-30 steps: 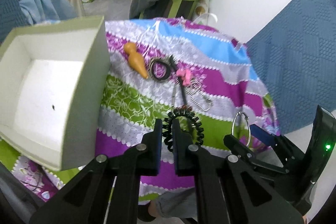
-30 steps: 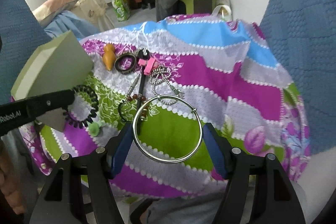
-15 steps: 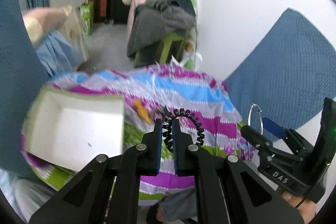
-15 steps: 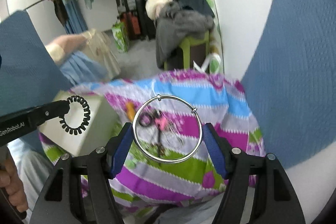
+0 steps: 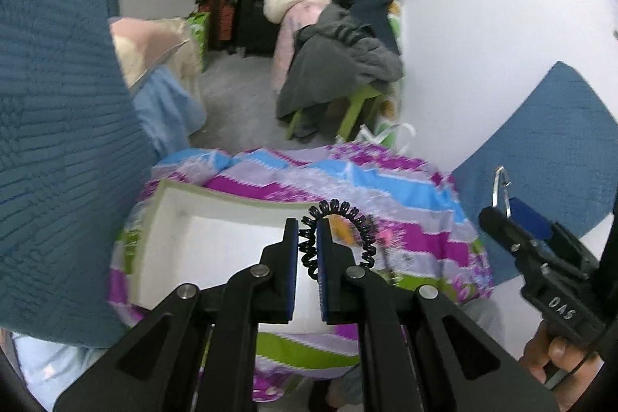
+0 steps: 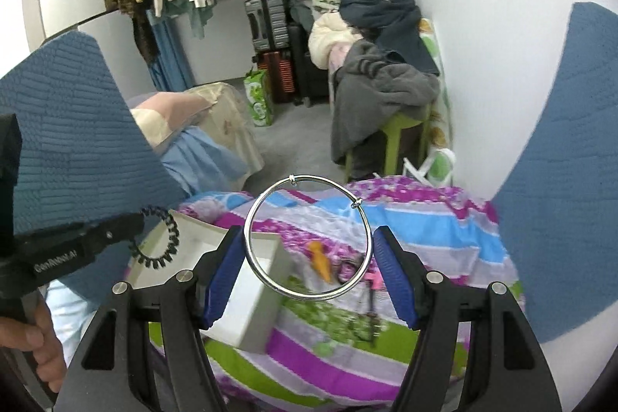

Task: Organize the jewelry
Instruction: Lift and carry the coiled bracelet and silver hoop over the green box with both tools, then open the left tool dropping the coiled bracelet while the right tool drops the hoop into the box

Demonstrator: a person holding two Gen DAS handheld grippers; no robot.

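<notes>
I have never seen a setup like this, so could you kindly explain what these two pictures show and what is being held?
There is no robot here: a person holds a pair of hand tongs in each hand, and each carries a wide-angle camera looking along its fingers.

The left camera shows the left tongs shut on a black spiral bracelet, above a white open box.

The right camera shows the right tongs gripping a silver hoop bangle by its sides.

Both are lifted above a surface draped in a striped floral cloth. On the cloth lie an orange piece and more small jewelry, too blurred to name.
</notes>
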